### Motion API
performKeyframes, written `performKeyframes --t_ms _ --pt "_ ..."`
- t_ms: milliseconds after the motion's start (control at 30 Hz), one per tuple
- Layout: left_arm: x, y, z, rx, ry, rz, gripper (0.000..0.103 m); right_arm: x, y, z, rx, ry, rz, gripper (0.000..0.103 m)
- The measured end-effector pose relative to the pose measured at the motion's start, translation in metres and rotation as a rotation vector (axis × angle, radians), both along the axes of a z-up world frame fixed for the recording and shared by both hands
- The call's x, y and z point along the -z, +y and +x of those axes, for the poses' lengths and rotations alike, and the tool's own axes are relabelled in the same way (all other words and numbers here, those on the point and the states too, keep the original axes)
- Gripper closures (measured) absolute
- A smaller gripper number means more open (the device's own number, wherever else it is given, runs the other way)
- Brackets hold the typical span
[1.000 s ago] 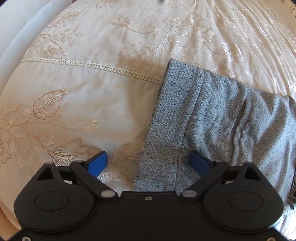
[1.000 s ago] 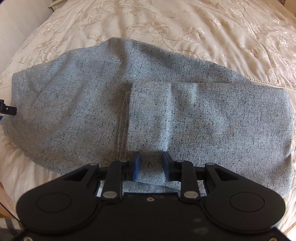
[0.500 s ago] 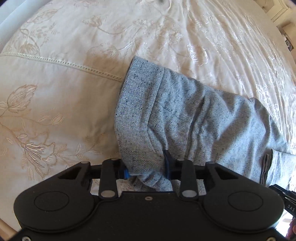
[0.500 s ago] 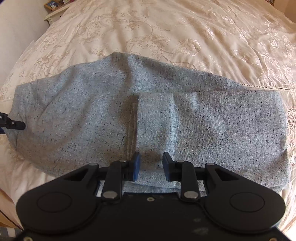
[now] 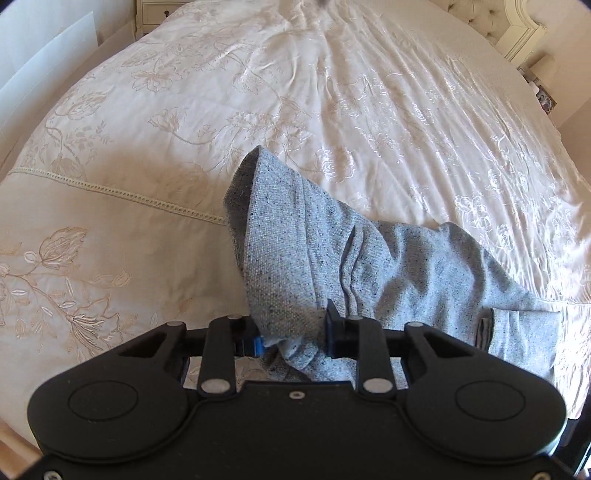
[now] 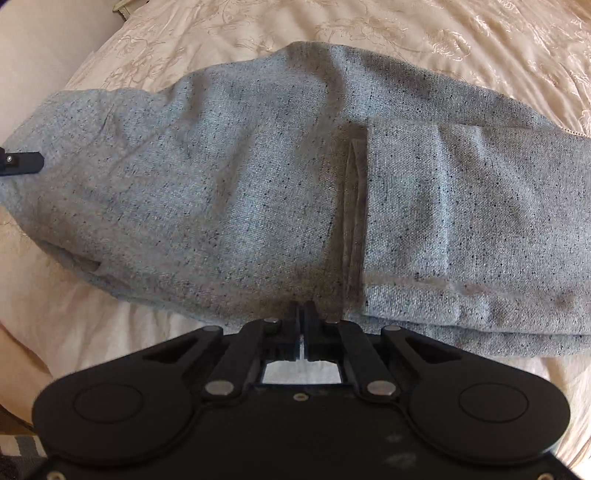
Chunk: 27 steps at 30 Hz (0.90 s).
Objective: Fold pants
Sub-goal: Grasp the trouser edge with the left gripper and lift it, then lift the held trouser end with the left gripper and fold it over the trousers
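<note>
Grey flecked pants lie part-folded on the cream bedspread. The left gripper, jaws closing, pinches a bunched end raised off the bed. The right gripper is clenched at the near edge; whether it nips cloth is unclear. If not, lifting would skew the fold.

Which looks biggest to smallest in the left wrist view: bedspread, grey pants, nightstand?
1. Bedspread, fills most of the view.
2. Grey pants, lifted at one end by the left gripper, which is closing on them.
3. Nightstand, a sliver at the far edge; distance shrinks it.
</note>
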State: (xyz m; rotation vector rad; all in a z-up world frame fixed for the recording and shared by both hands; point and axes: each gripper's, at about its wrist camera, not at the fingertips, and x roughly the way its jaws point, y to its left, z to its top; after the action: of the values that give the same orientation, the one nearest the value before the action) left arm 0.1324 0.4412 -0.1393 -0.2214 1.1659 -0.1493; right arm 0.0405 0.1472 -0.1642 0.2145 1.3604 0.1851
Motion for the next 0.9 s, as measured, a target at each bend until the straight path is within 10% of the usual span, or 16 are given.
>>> performKeyframes --t_ms 200,500,700,900 --pt "-0.011 -0.007 -0.007 0.026 -0.040 0.033 0.067 -0.021 -0.031 0.042 0.149 -0.148 -0.016 0.098" --pt "-0.020 -0.014 -0.016 0.028 -0.081 0.050 0.067 0.028 -0.047 0.138 0.155 -0.103 -0.090 0.099" --pt "-0.034 -0.024 -0.021 0.039 -0.118 0.056 0.067 -0.015 -0.046 0.075 0.123 -0.207 -0.027 0.097" --pt "-0.052 -0.042 -0.030 0.034 -0.158 0.065 0.068 0.010 -0.033 -0.011 0.063 -0.067 0.012 0.099"
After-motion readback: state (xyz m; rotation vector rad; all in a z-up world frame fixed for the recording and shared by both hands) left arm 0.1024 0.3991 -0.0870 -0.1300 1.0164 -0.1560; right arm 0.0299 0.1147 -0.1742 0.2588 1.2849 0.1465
